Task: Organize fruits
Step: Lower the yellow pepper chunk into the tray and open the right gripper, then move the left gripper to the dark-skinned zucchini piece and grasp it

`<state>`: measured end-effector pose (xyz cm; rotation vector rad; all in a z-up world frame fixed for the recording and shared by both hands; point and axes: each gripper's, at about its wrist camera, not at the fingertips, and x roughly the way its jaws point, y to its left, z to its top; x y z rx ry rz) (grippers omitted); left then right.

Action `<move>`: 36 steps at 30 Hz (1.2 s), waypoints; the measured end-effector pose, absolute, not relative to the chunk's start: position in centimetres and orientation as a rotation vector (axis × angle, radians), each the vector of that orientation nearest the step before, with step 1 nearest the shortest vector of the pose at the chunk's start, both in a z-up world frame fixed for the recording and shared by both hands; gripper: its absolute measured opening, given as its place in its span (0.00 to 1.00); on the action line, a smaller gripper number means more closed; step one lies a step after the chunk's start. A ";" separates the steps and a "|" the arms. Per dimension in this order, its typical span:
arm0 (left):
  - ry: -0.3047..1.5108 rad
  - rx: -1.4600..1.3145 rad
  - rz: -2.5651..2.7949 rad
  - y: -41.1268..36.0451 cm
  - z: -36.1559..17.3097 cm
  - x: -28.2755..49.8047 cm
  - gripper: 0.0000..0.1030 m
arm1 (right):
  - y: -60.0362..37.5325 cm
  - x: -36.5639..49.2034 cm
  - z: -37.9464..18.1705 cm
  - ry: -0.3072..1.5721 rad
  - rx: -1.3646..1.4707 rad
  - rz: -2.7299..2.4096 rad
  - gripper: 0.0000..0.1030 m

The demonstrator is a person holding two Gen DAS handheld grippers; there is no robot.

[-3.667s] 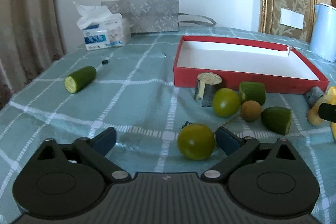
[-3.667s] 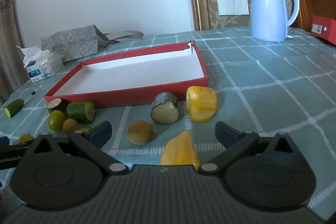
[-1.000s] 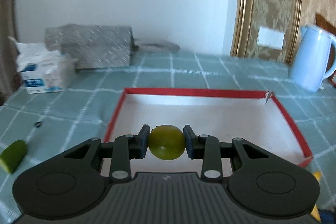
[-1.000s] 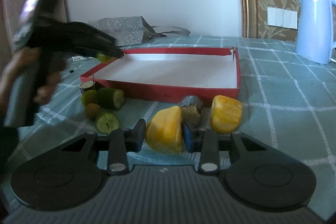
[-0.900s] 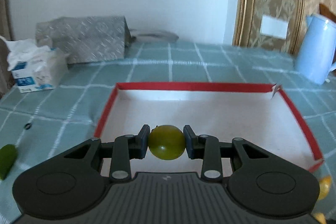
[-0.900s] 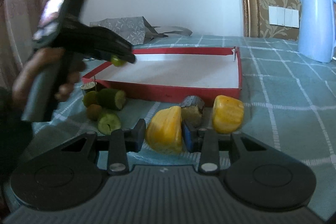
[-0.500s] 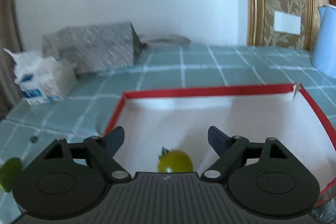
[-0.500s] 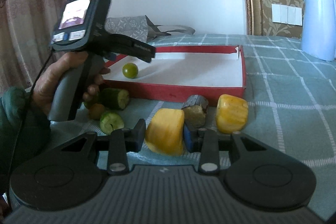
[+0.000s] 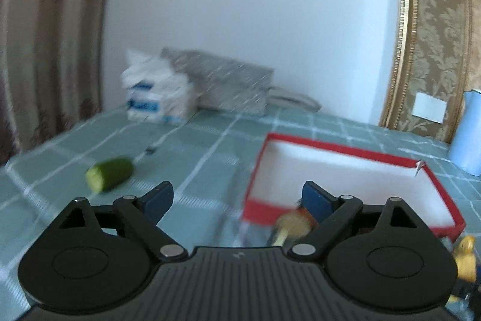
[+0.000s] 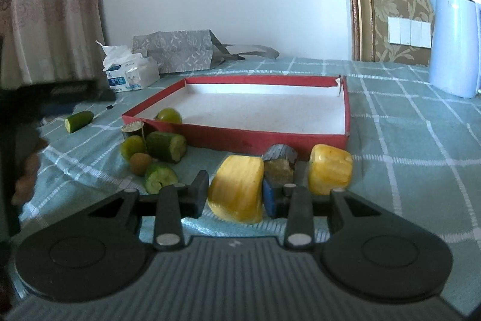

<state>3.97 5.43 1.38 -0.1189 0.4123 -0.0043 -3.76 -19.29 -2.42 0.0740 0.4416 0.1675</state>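
**Green fruit in the box, yellow piece clamped**

Checked teal cloth is covering the tabletop (image 10: 405,140), with a white wall behind, a patterned curtain (image 10: 45,5) hanging at the left and gold damask wallpaper at the right. At the back a tissue pack (image 10: 132,74) is sitting beside a grey bag (image 10: 177,53), and a pale blue kettle (image 10: 454,44) is standing at the far right.

The left tool (image 9: 237,200) is showing in its own blurred view with its jaws standing wide apart; they have just been opening, and nothing is lying between them. It is hovering over bare cloth just left of the red box (image 9: 354,149), with a cucumber piece (image 9: 109,173) lying further left. The right tool (image 10: 236,194) is gripping a yellow piece (image 10: 237,188), its pads pressing on both sides, low over the cloth.

A round green fruit (image 10: 168,115) is resting inside the box, in its near left corner against the red wall; the remaining white floor is lying bare. Just outside that corner, more pieces are huddling together: a dark stub (image 10: 132,130), another green fruit (image 10: 132,145), a cucumber chunk (image 10: 166,146), a small brown fruit (image 10: 140,164) and a cut green piece (image 10: 159,178). In front of the box's near wall a second dark stub (image 10: 279,163) is sitting between the clamped piece and another yellow chunk (image 10: 329,172).
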 end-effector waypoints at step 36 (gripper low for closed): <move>0.602 -0.155 -0.034 7.5 -2.3 5.1 0.91 | -20.4 10.2 0.7 0.489 0.052 -0.044 0.91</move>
